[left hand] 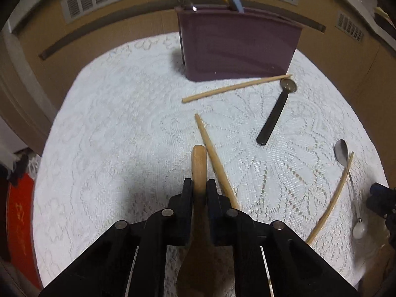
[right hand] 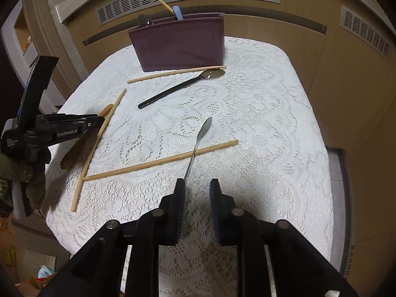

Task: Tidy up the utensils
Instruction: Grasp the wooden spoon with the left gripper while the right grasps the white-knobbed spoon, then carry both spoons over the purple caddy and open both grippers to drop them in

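Lace tablecloth (right hand: 259, 123) spreads beneath both tools, and far ahead of them, at its back edge, stands the purple holder (left hand: 237, 47), already carrying a few utensils. The left gripper (left hand: 199, 188) has its jaws pinched on the wooden spoon (left hand: 199, 163): the handle runs straight forward between the fingers, its long axis aimed roughly at the holder, while the bowl hangs back under the tool. Just to its right a chopstick (left hand: 215, 160) lies at a slant, touching or nearly touching the spoon. The right gripper (right hand: 197, 190) hovers with jaws parted a moderate way and holds nothing. Directly ahead of it, close to its left finger, lies the small metal spoon (right hand: 198, 143), pointing away from the tool and crossing over a second chopstick (right hand: 160, 160). Farther forward a black-handled spoon (right hand: 180, 87) and a third chopstick (right hand: 177, 72) lie near the holder's base. The left hand looks set to carry the wooden spoon forward; the metal spoon is the right hand's nearest pick.
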{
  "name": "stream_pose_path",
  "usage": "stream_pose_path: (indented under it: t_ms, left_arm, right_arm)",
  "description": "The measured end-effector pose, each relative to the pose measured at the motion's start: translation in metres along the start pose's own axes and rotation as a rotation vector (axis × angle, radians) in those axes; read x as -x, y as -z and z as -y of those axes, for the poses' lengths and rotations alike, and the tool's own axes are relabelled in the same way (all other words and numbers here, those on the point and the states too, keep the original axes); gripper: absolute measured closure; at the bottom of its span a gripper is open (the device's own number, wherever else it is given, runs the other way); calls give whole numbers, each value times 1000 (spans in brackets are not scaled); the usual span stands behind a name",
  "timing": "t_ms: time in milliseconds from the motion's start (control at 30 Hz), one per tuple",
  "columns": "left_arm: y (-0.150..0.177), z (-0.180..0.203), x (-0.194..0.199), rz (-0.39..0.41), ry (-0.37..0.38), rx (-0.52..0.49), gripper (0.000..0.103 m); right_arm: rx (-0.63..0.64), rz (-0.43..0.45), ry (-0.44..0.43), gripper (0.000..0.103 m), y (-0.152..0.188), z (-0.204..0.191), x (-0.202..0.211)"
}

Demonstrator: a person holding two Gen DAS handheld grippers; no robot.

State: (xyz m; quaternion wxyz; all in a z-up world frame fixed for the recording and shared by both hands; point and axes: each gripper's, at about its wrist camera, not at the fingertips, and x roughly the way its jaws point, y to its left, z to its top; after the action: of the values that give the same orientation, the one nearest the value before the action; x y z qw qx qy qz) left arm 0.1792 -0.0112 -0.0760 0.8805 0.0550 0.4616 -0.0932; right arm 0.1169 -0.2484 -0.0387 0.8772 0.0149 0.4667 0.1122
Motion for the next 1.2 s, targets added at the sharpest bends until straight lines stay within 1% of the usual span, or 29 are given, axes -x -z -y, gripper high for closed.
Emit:
stream_pose_path:
  t_ms: [67, 167, 200, 267, 333, 433, 567, 667, 700, 733, 800, 900, 1067, 1200]
  left_arm:
    - [4, -1, 16, 53, 26, 30, 92]
    - [6, -8, 39, 106, 72, 100, 92]
    - [6, -10, 43, 114, 83, 115, 92]
    - [8, -17, 57, 142, 107, 152, 92]
    - [11, -22, 68, 167, 114, 168, 92]
    - [15, -28, 75, 189, 139, 193, 92]
    - [18, -30, 81, 199, 149, 209, 92]
    - [20, -29, 83, 204, 150, 212, 92]
    - [21, -29, 84, 206, 151, 215, 92]
    - [21, -30, 84, 206, 154, 216, 92]
    - [22, -29, 87, 213, 157, 217, 92]
    - [21, -26, 92, 224, 163, 208, 92]
    - [21, -20, 102, 243, 178, 198, 92]
    - [22, -17, 109, 256, 194, 196, 92]
  right_arm:
    - [-6, -5, -10, 81, 0, 1, 1]
    - [-19, -17, -33, 81, 0, 0, 1]
    - [-16, -22, -57, 81, 1, -3, 2]
    - [13, -25, -85, 81, 8, -13, 7]
    - [53, -26, -95, 77, 15, -24, 11]
    - [92, -30, -61, 73, 24, -36, 8]
    - [100, -57, 5, 73, 27, -35, -6]
    - [105, -43, 16, 74, 27, -32, -5]
    - [102, -32, 19, 76, 25, -30, -2]
    - [100, -22, 17, 82, 22, -29, 0]
    - [95, -2, 10, 82, 16, -28, 9]
    - [110, 45, 24, 82, 7, -29, 26]
    - [123, 160, 43, 82, -13, -31, 63]
    - [107, 223, 27, 82, -28, -32, 81]
